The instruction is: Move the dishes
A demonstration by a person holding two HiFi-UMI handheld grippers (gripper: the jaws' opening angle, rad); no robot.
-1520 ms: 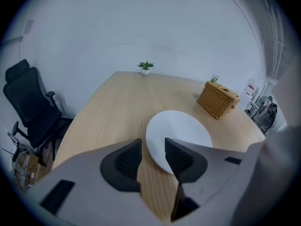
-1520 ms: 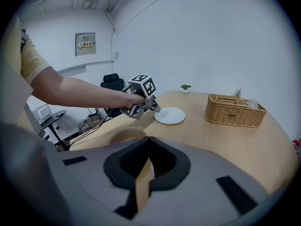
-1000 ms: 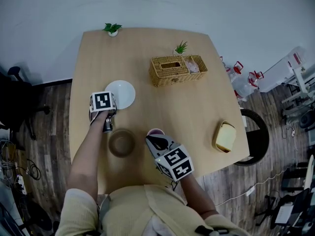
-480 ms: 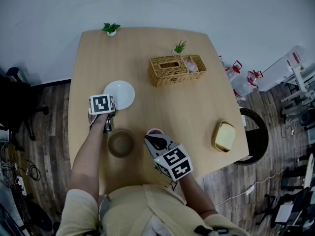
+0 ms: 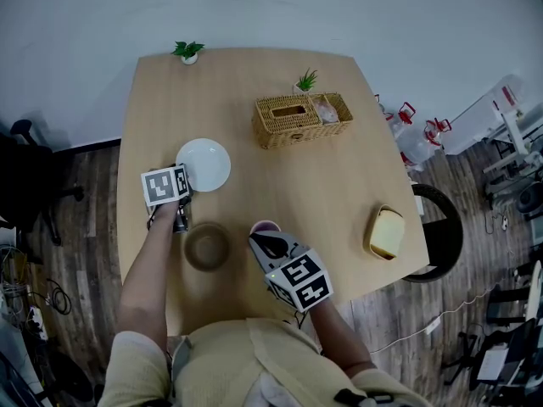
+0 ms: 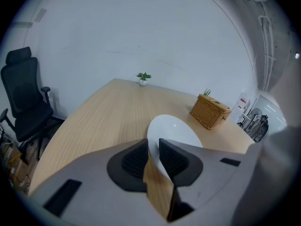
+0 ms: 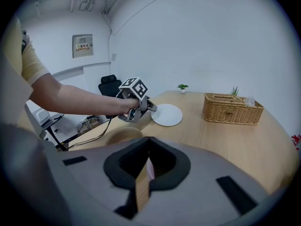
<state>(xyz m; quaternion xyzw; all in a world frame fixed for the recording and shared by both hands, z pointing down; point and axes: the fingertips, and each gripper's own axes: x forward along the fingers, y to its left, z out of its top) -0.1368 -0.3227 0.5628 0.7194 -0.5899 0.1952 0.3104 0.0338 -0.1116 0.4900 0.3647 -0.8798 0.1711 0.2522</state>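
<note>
A white plate (image 5: 206, 163) (image 6: 175, 132) (image 7: 166, 114) lies flat on the wooden table (image 5: 254, 83). My left gripper (image 5: 179, 181) (image 6: 153, 150) is at its left rim. The jaws stand nearly together, with the plate's edge running down between them. A small pink cup (image 5: 266, 225) stands at the tip of my right gripper (image 5: 265, 239) (image 7: 148, 147). Those jaws meet at the tips, and a pink sliver of the cup shows between the pads. A brown bowl (image 5: 208, 246) (image 7: 123, 134) sits between the two grippers, with nothing holding it.
A wicker basket (image 5: 301, 119) (image 7: 231, 108) stands at the back right beside a small plant (image 5: 306, 80). Another plant (image 5: 188, 51) is at the far left corner. A yellow dish (image 5: 386, 234) sits near the right edge, above a black stool (image 5: 441, 236). An office chair (image 6: 26, 102) stands left of the table.
The left gripper's marker cube has shifted left and toward me and tilted. The plate, bowl, cup and right gripper have stayed in place.
</note>
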